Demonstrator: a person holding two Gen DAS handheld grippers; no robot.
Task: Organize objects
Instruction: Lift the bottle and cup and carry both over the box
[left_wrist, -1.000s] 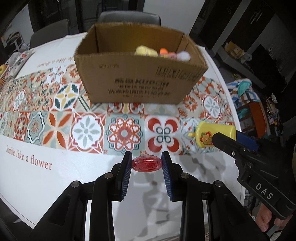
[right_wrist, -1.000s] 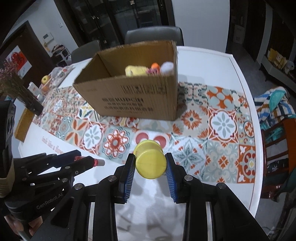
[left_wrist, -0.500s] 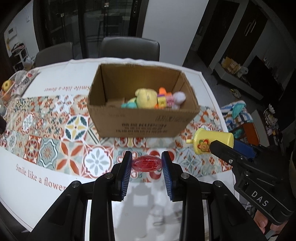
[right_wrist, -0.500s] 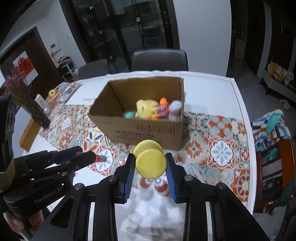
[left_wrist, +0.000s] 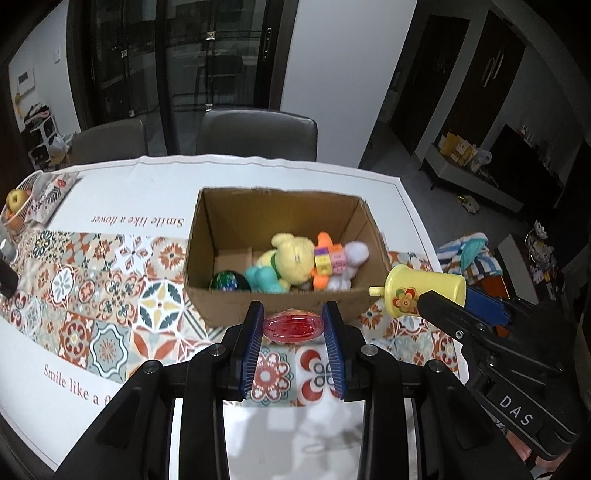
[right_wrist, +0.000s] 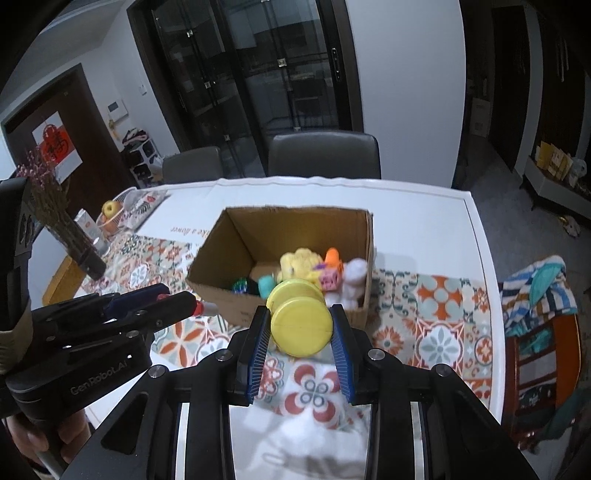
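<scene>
Far left on the table (left_wrist: 258, 173): a wire basket (left_wrist: 22, 206) with an apple, well away from the job. Not part of the tidy-up, most likely.

Next, the left gripper (left_wrist: 293, 328), up in the air over the flowery cloth (left_wrist: 110, 280). Closed snug on a small red oval thing (left_wrist: 293, 327), maybe a little case or a toy; too blurry to say which. Gripped by its two ends, one blue pad (left_wrist: 253, 343) on each side, lying flat across the gap. Held just in front of the near wall of the cardboard box (left_wrist: 229, 218), a bit above it. Held high like that so it can go over the wall and down inside, probably.

In the middle, the box itself, open on top, sitting on the cloth. Already inside: a green ball (left_wrist: 229, 282), a yellow stuffed toy (left_wrist: 291, 254), some orange and pink blocks (left_wrist: 328, 258), and a white fluffy toy (left_wrist: 352, 258). Room left on the left side of the box floor.

Then the right gripper (right_wrist: 300, 328). Closed tight on a yellow cup (right_wrist: 300, 325) with a flower on it. Cup lying sideways, round bottom toward the camera, squeezed between the pads (right_wrist: 341, 354). Also up in the air, near the right front corner of the box.

Both things lifted and ready. Next, a little push forward, then let go over the box.
</scene>
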